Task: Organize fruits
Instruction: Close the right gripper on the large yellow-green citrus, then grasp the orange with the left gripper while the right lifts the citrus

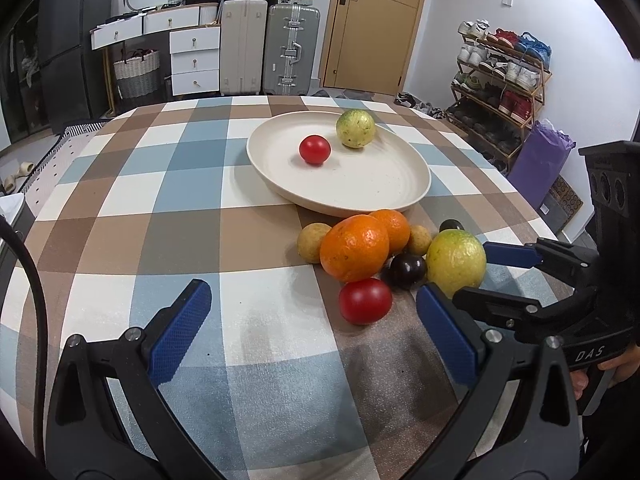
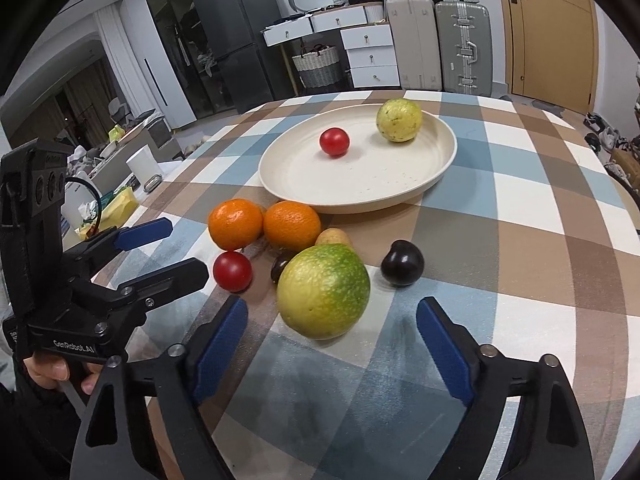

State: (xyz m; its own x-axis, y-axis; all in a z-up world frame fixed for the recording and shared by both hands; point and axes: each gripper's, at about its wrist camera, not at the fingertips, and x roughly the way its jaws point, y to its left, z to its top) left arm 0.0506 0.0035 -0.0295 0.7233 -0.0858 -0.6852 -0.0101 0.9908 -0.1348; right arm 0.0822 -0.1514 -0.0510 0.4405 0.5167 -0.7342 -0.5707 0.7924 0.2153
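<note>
A cream plate holds a red tomato and a yellow-green citrus. In front of the plate lies a pile of two oranges, small tan fruits, dark plums, another tomato and a large green-yellow citrus. My right gripper is open, its blue pads either side of the large citrus without touching it. My left gripper is open and empty, just short of the loose tomato.
The checked tablecloth covers the round table; its edge curves away on the left and right. A person's hand grips the left tool. Suitcases, drawers and a shoe rack stand beyond the table.
</note>
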